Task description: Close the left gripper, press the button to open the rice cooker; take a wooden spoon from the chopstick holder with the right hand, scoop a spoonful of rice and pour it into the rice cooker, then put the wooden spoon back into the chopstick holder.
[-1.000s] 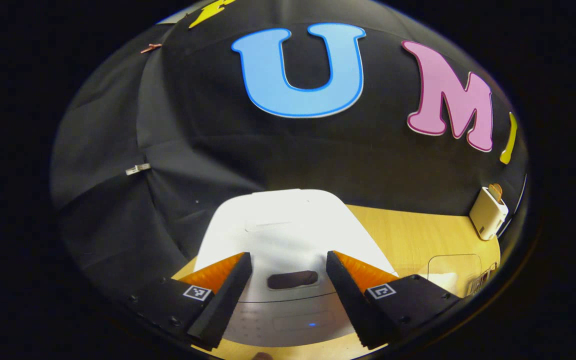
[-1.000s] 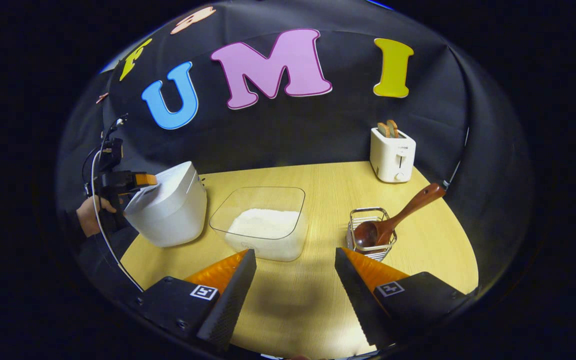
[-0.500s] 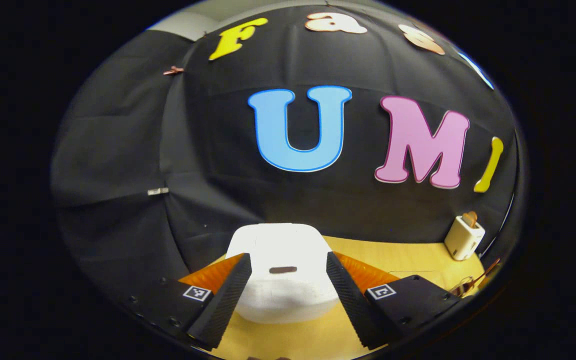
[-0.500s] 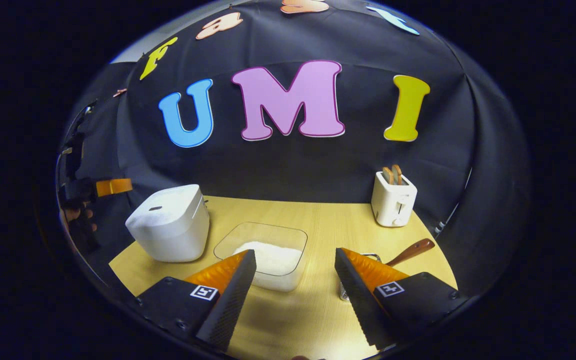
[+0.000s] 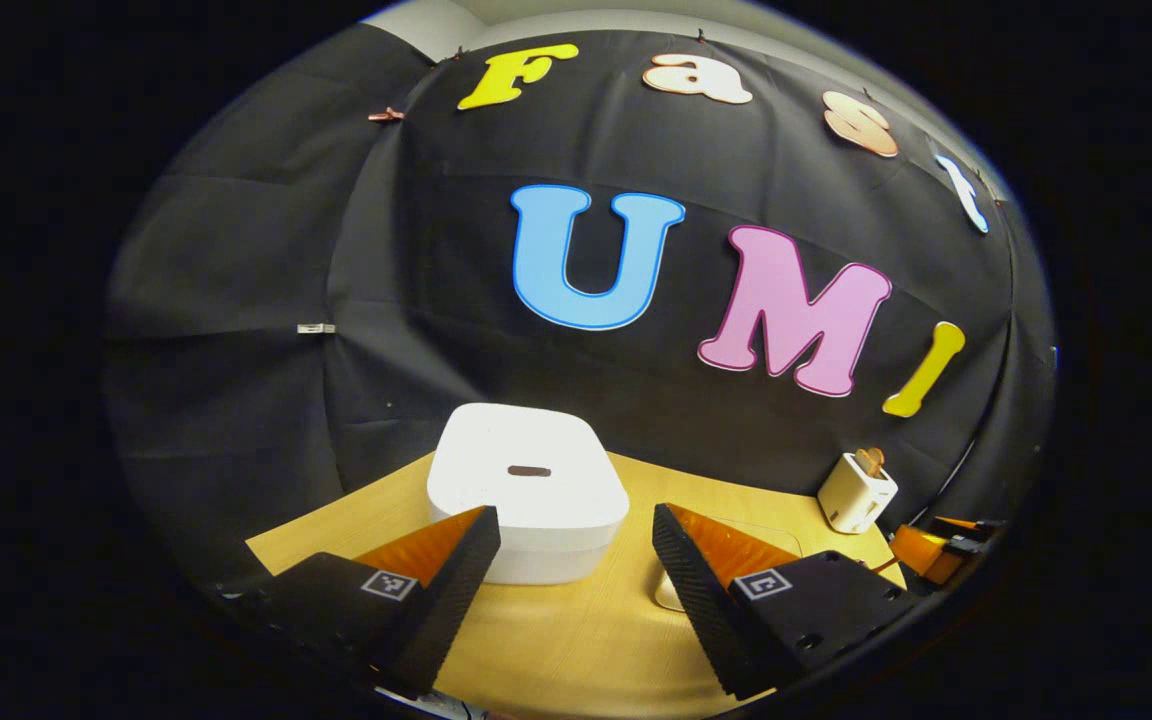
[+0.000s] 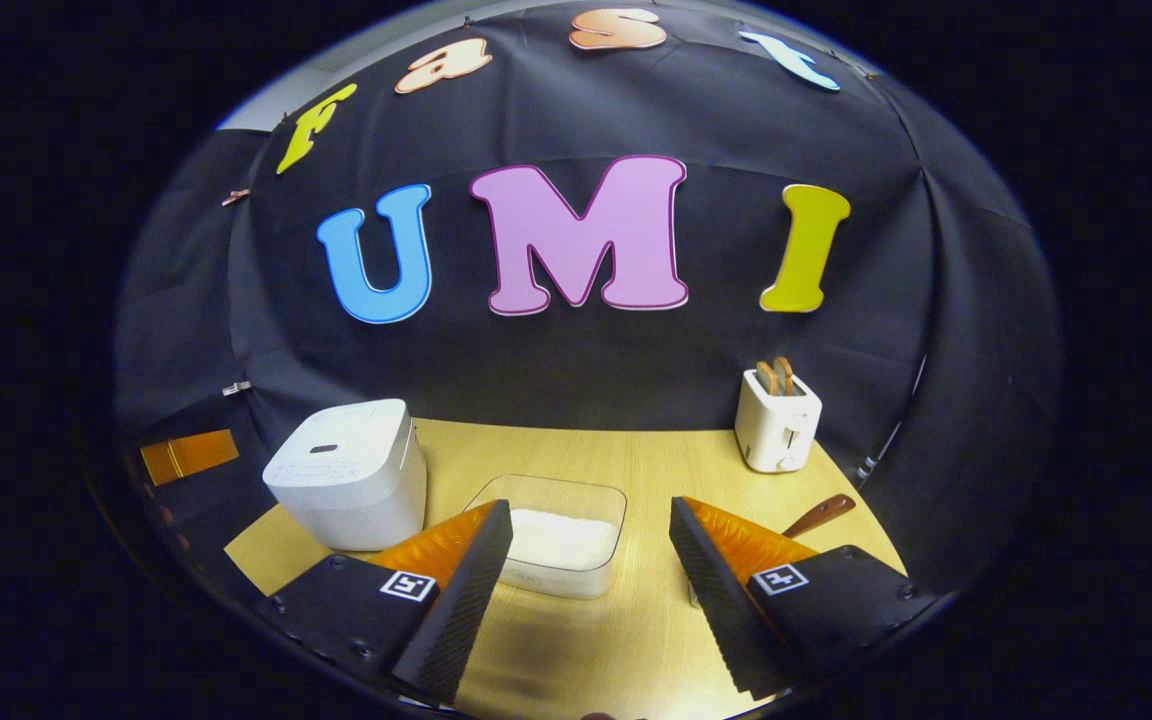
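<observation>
Left gripper (image 5: 576, 570): fingers apart, holding nothing — rice cooker (image 5: 528, 490) sits just ahead of its tips, lid down. Right gripper (image 6: 591, 580): fingers apart, nothing held; rice tub (image 6: 561, 545) ahead between the tips, wooden spoon (image 6: 821, 513) handle just beyond its right finger. Lid-down fits either end of the task. Any button press wants the fingers together, tips squarely over the button.

Hand-held gripper (image 5: 576, 590): square tags, screws

Rice cooker (image 6: 351, 475) – smooth white plastic; table (image 6: 556, 640) – matt light wood; rice container (image 6: 564, 540) – clear plastic; spoon handle (image 6: 821, 514) – glossy wood.
</observation>
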